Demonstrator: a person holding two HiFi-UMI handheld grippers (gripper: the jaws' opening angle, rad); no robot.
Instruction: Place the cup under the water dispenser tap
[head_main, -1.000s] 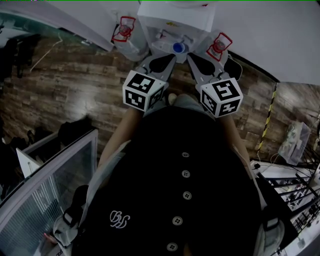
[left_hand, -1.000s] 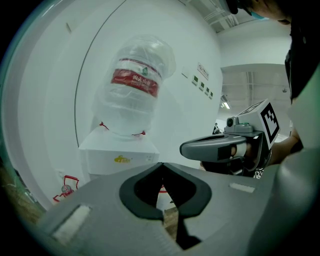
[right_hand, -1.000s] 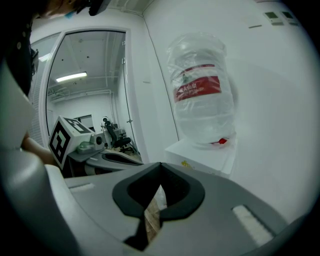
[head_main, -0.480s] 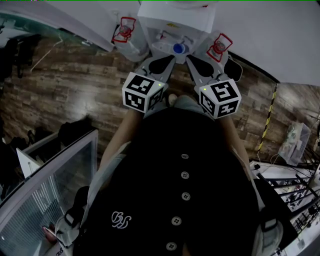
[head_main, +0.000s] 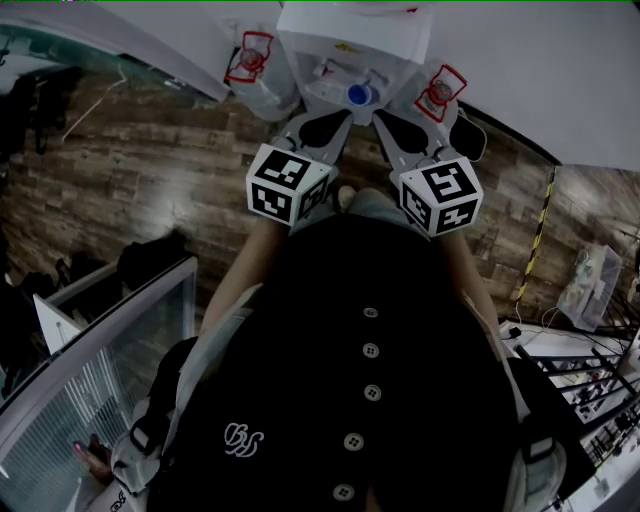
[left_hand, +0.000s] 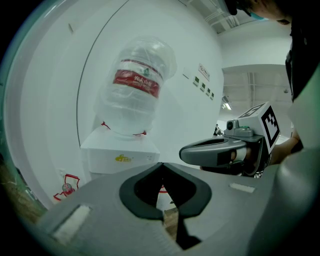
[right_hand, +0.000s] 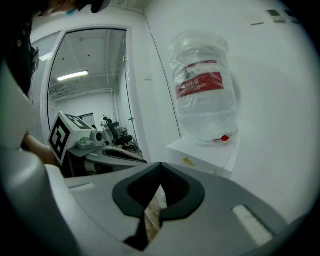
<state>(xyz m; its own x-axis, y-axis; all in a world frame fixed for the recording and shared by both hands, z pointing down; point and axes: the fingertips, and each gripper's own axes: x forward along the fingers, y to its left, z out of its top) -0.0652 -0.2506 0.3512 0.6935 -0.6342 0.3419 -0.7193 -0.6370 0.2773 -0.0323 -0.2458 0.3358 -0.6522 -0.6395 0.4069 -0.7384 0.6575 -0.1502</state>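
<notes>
Head view: one wood-plank floor (head_main: 130, 170) fills the frame around one person in a dark garment (head_main: 400, 400). One white water dispenser (head_main: 350, 35) stands against the white wall at top centre, straight ahead of both claws. One clear water bottle (left_hand: 136, 90) with a red label sits neck-down on top of the dispenser.

Claws, count two. The left claw (left_hand: 160, 164) is pressed together tip to tip with nothing between the tips; only floor shows through the gap behind them. The right claw (right_hand: 160, 165) is likewise closed tip to tip and empty. Both point toward the dispenser, side by side and apart from each other, with their tips near its front.

Marker cubes, count two: left cube (head_main: 288, 182) and right cube (head_main: 442, 197), one per claw.

Red-framed items, count two: the left red-framed item (head_main: 247, 57) and the right red-framed item (head_main: 440, 92) flank the dispenser. What they are cannot be told.

Buttons (head_main: 371, 349) on the garment, count five, in one column.

Blue knob (head_main: 358, 96) on the dispenser front, count one.

The cup shows in no view, so its place cannot be told.
</notes>
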